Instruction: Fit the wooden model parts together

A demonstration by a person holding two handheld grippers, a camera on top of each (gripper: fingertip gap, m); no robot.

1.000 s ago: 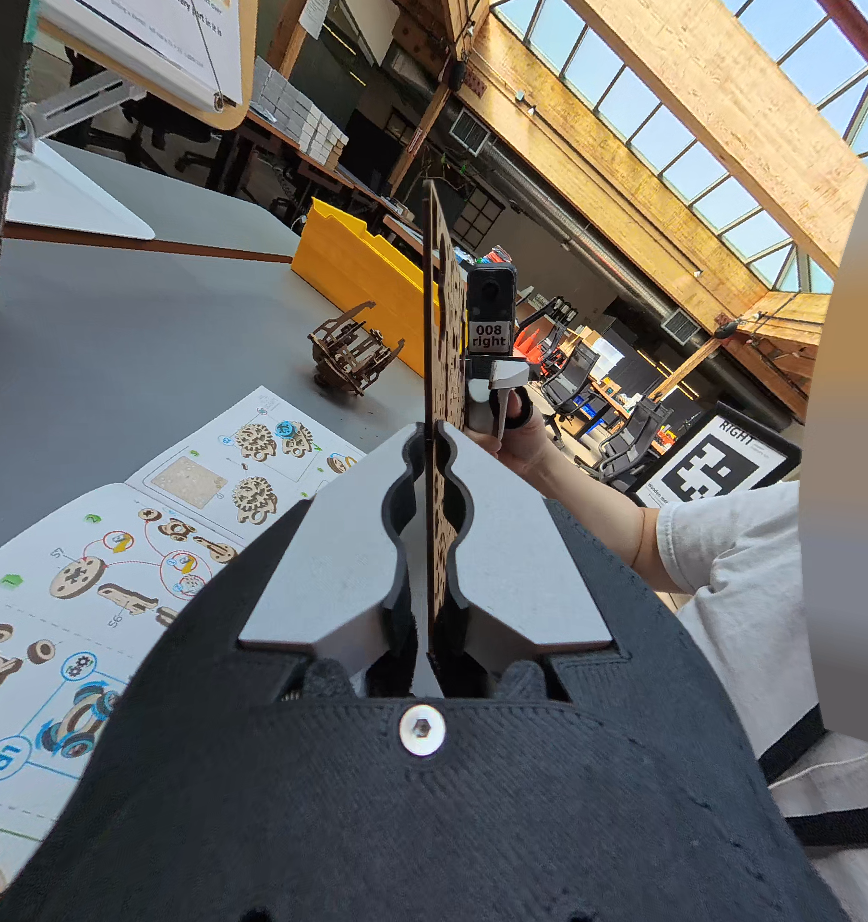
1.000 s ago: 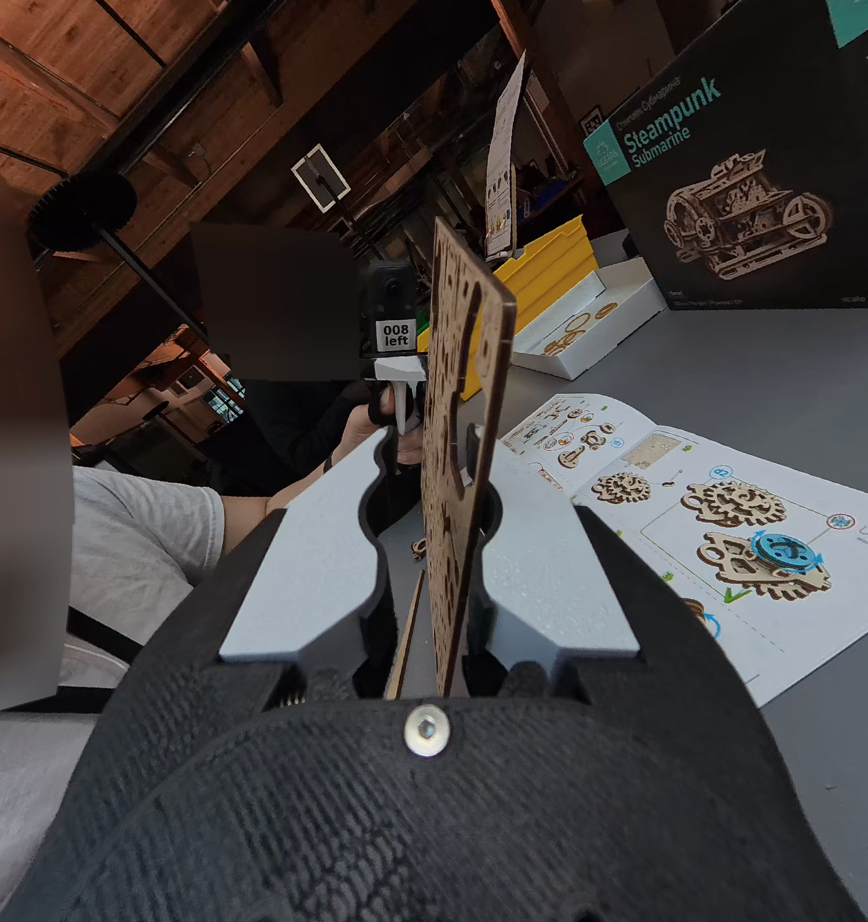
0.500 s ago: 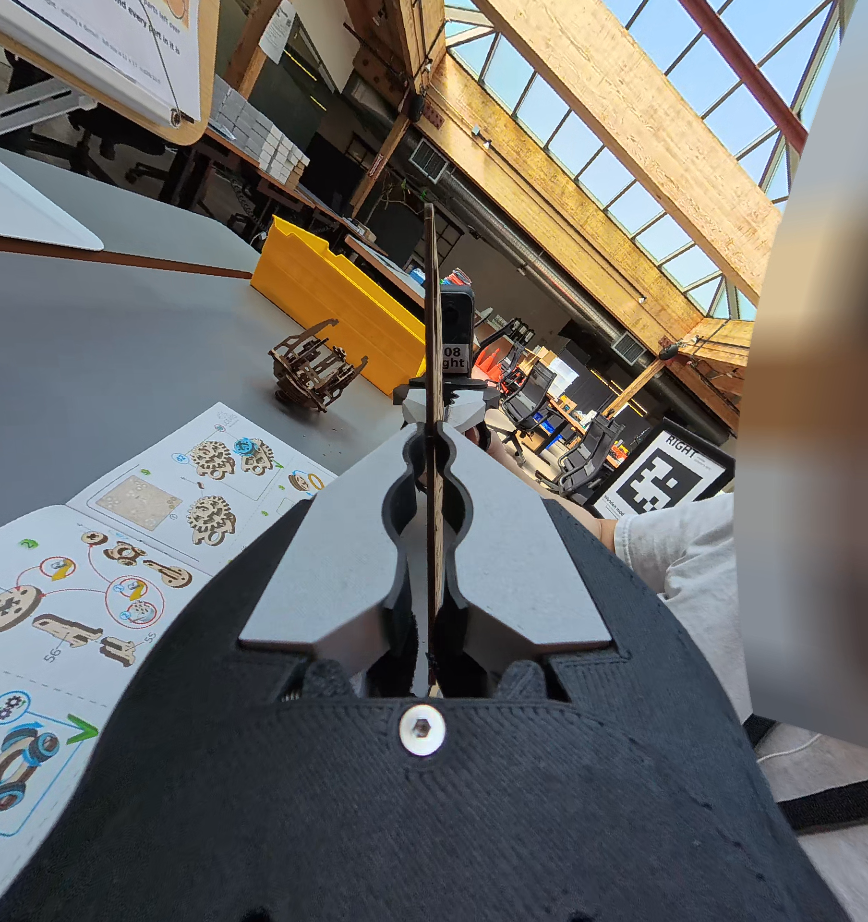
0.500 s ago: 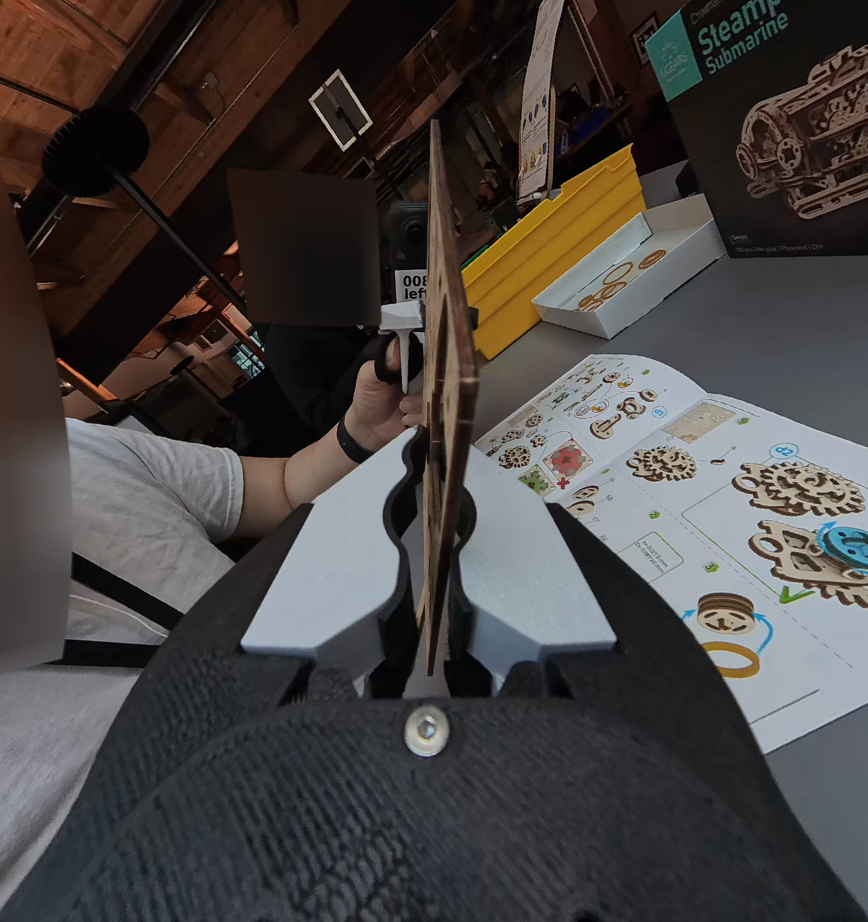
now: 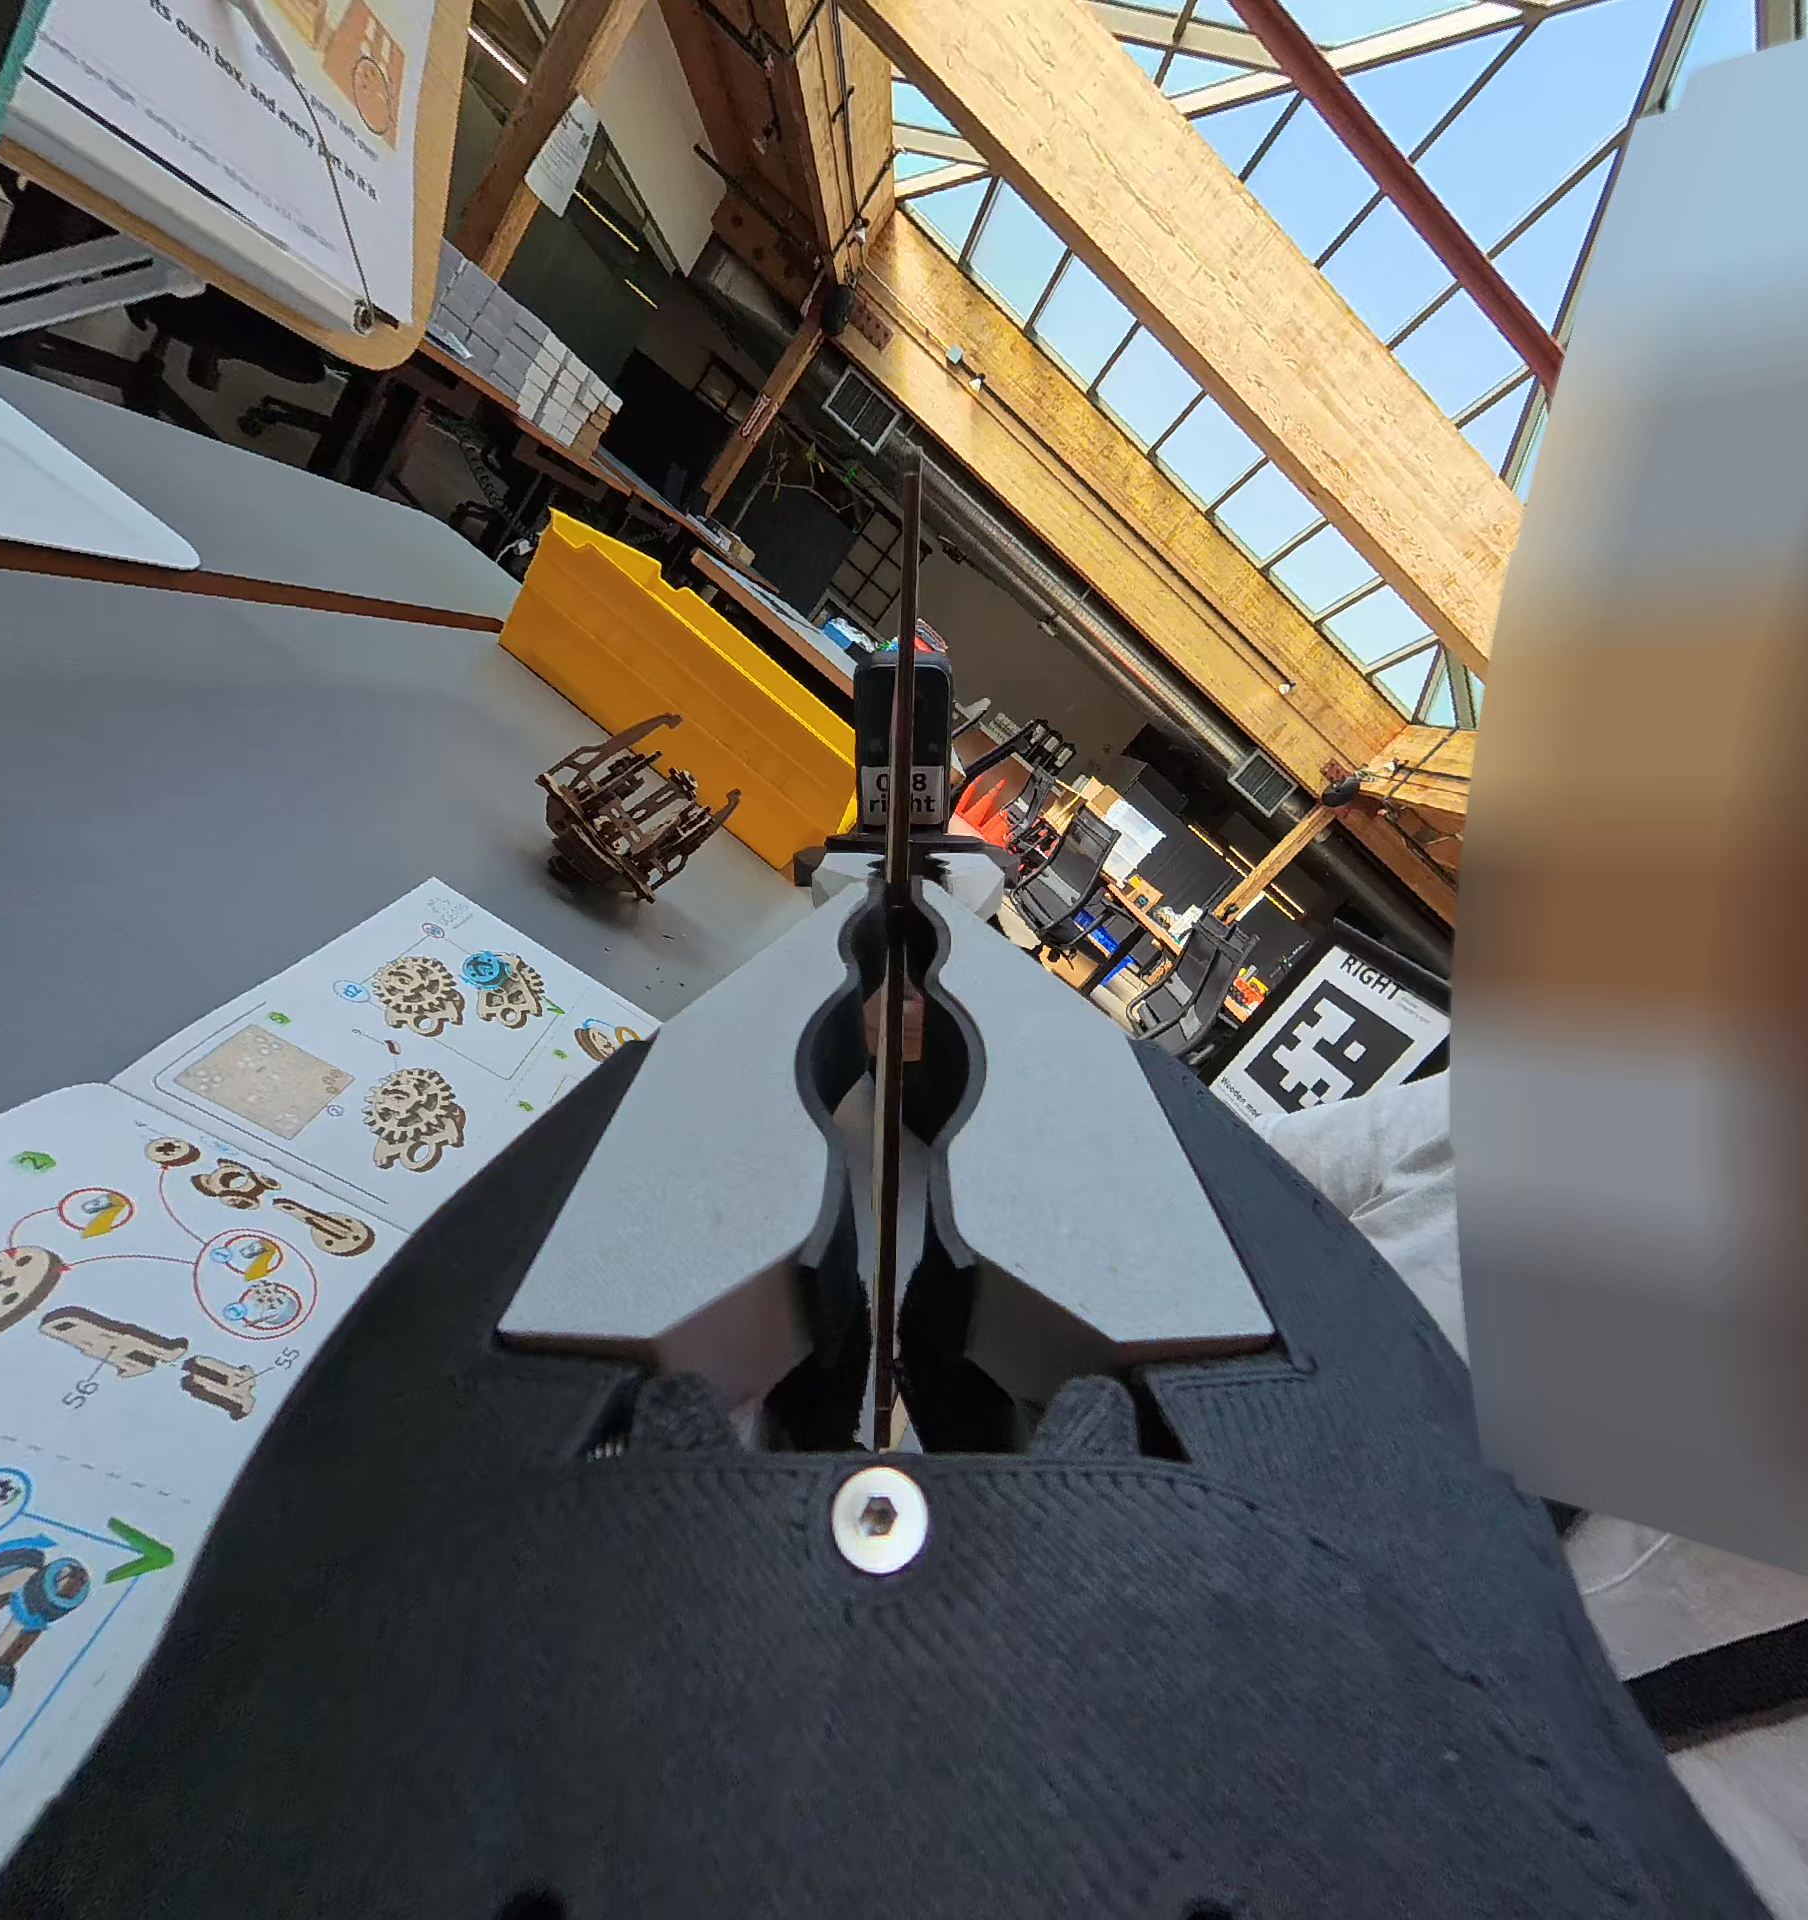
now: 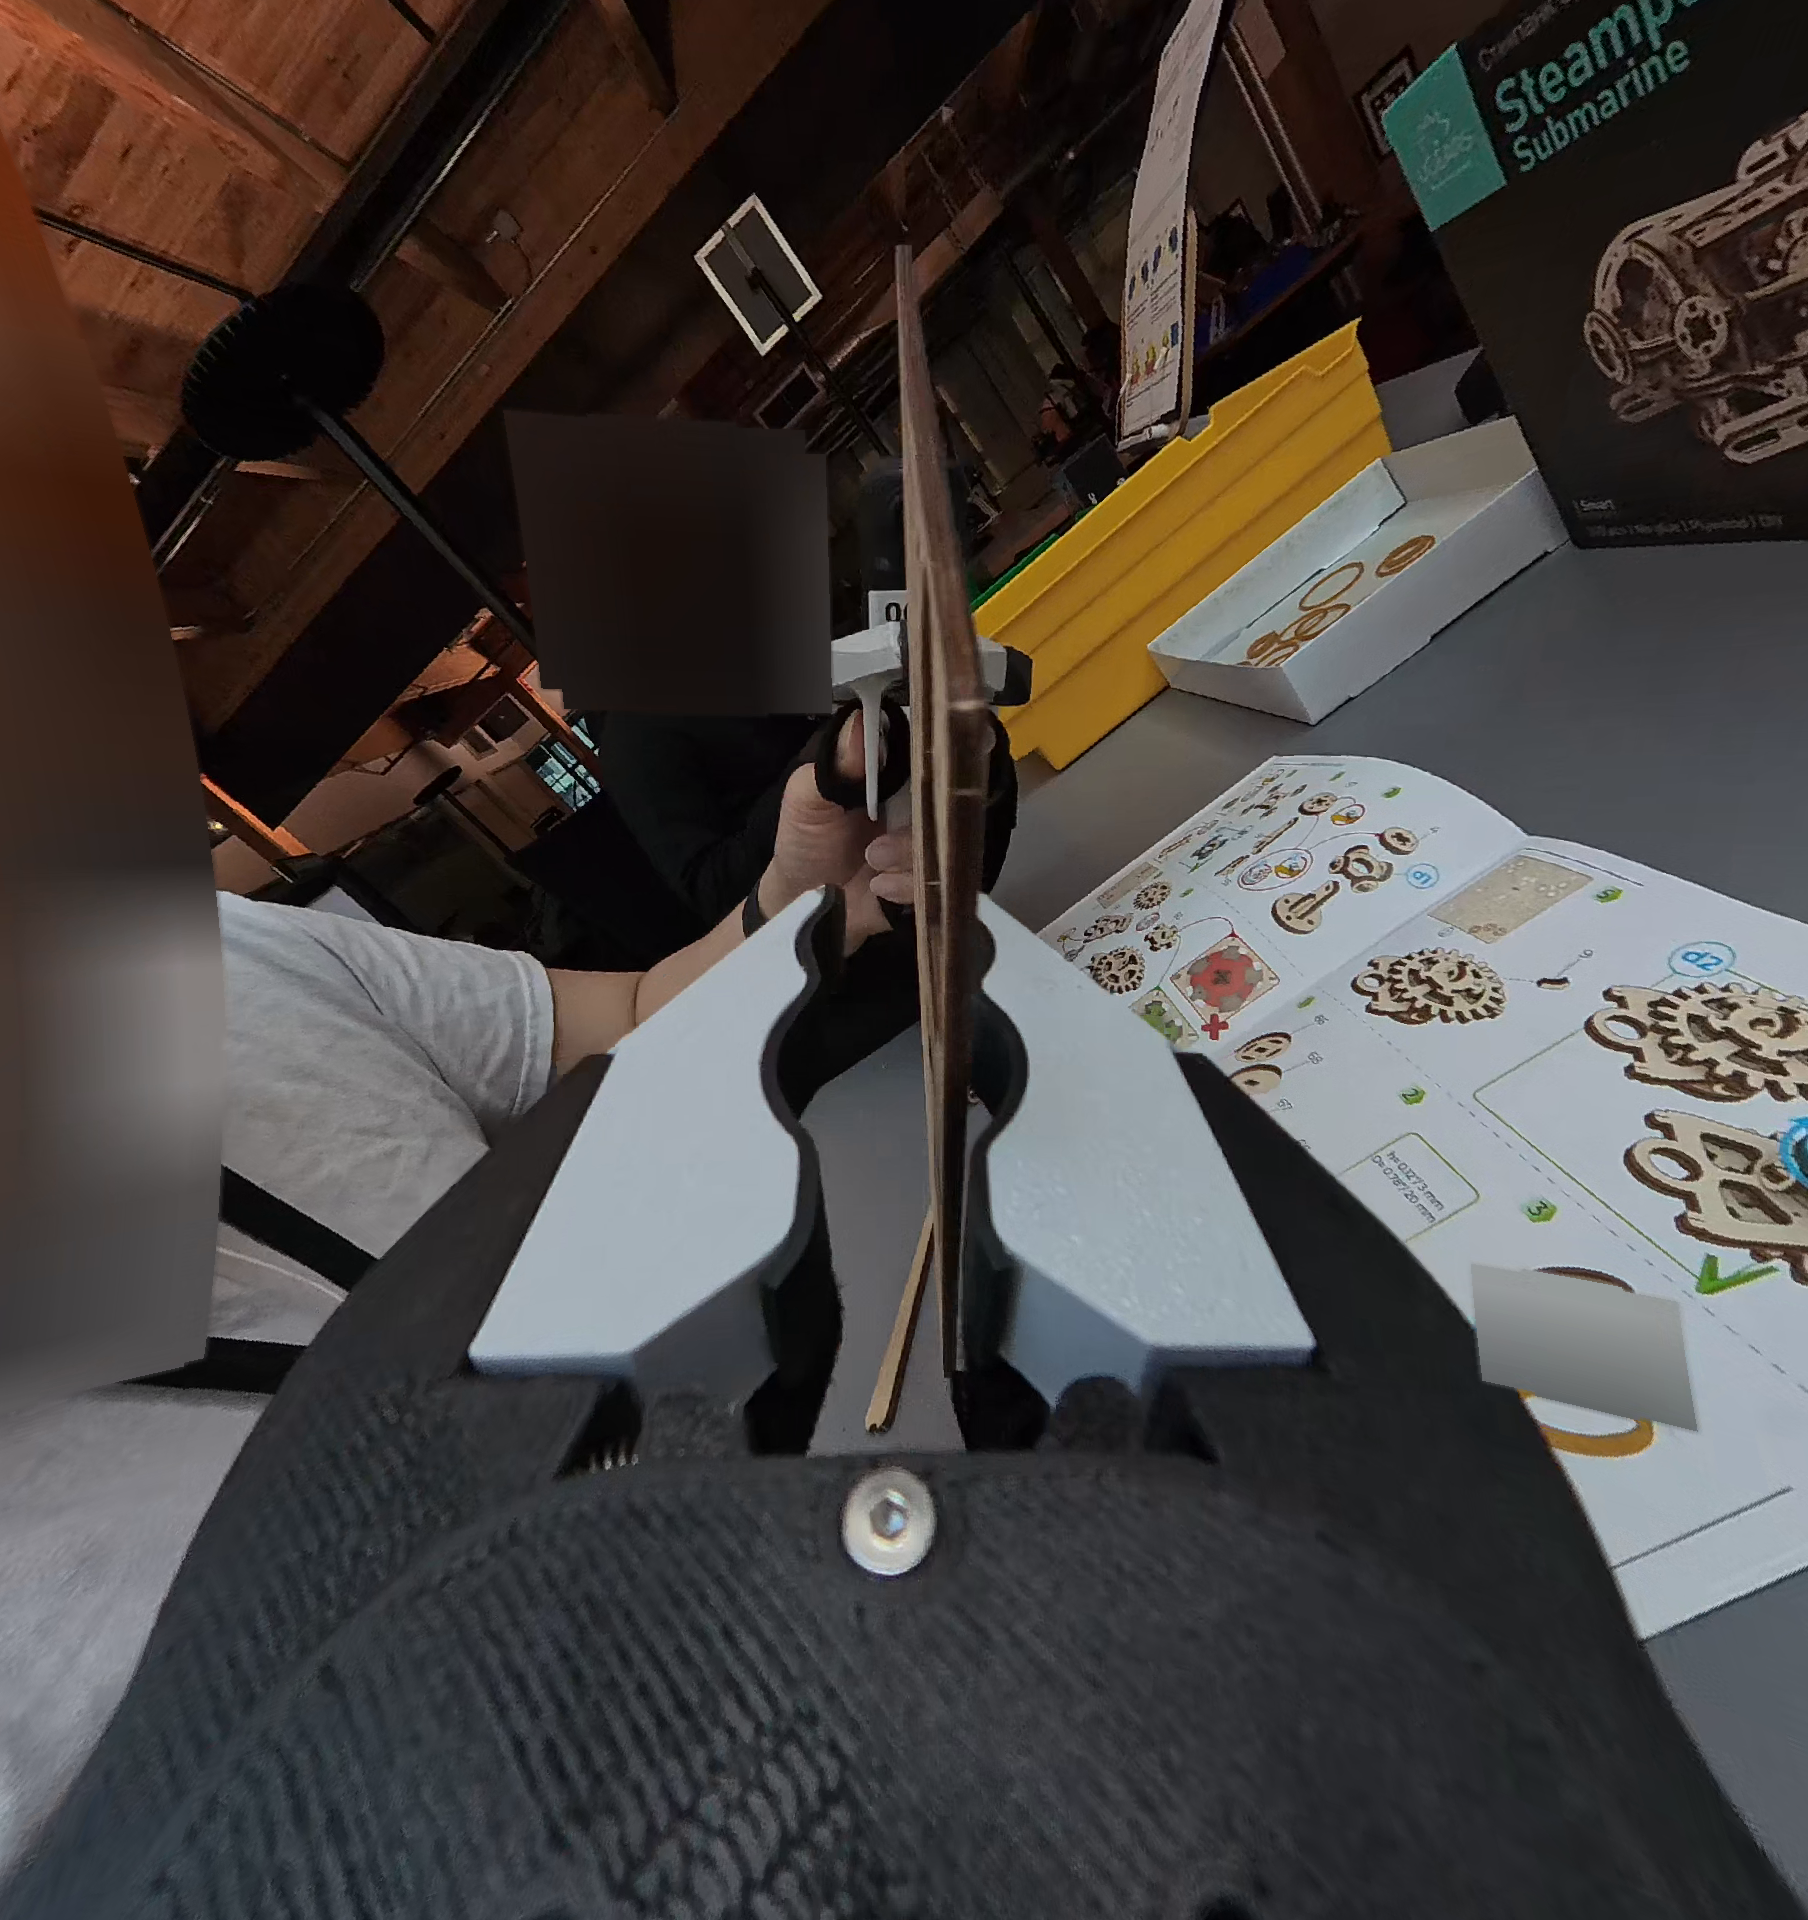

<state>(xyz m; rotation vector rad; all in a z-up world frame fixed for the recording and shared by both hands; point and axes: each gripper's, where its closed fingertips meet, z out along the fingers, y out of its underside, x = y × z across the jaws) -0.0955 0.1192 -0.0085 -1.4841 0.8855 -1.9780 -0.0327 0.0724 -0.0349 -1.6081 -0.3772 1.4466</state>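
A thin brown laser-cut wooden sheet stands upright and edge-on between both grippers, above the grey table. My left gripper is shut on one edge of it. My right gripper is at the opposite edge with its jaws apart. The sheet rests against its right finger, with a gap to the left one. Each gripper shows in the other's view, mostly behind the sheet. A pale wooden strip shows low in the gap. A partly built wooden model sits on the table.
An open instruction booklet lies on the table below the grippers and also shows in the right wrist view. A yellow bin, a white tray with wooden rings and a dark kit box stand behind. A person's arms hold the grippers. One gripper's finger ends stand about 9 centimeters off the other's.
The sheet has turned to nearly edge-on in both views. My right gripper's jaws have widened since half a second ago. My left gripper still grips the sheet.
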